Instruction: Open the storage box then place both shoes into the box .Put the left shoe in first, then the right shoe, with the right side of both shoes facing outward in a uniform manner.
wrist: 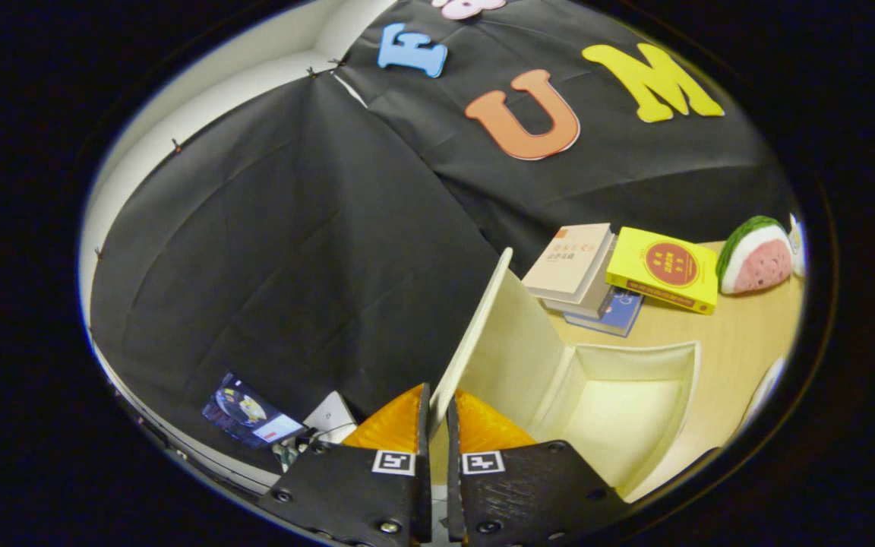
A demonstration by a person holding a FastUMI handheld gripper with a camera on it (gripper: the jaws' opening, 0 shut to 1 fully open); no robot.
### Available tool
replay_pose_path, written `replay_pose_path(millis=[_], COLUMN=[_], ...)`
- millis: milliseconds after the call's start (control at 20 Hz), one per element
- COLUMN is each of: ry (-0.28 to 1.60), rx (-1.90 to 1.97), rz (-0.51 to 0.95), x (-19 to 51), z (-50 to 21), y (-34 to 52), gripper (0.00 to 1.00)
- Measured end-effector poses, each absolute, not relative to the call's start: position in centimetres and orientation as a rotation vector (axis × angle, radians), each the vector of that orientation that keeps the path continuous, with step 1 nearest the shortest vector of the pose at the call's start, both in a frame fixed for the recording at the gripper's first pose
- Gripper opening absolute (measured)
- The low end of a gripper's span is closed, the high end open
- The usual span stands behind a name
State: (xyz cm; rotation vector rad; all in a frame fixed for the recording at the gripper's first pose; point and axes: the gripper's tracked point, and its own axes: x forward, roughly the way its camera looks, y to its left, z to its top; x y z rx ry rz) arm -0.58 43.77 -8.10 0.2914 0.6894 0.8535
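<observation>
A cream storage box (pixel 639 357) stands on the wooden table (pixel 741 334), open, its inside bare. Its lid (pixel 475 334) is swung up and stands nearly on edge, running from between my fingers away toward the books. My gripper (pixel 437 406) is shut on the lid's near edge, one finger pressing on each side of the thin panel.
Beyond the box lies a stack of books: a beige one (pixel 570 262), a yellow one (pixel 665 270) and a blue one (pixel 612 311) underneath. A watermelon-slice plush (pixel 758 257) sits behind them. A phone with a lit screen (pixel 251 416) lies at the left by the booth wall.
</observation>
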Motion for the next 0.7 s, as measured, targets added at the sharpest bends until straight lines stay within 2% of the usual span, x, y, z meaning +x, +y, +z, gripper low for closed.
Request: replay_pose_path(millis=[50,100,200,350,500,700], ry=[0.682,0.671,0.634,0.549,0.477,0.375], rx=[0.263,0.228,0.161,0.087,0.048,0.043], rz=[0.847,0.852,0.874,0.878,0.843,0.738], x=[-0.5,-0.5,-1.2,-1.5,-0.9,1.5], z=[-8.0,-8.0,-7.5,-6.3,-5.5,-3.9], y=[44.6,46.0,47.9,49.4,49.0,45.3], gripper=[0.12,0.12,0.22,0.69,0.73,0.91])
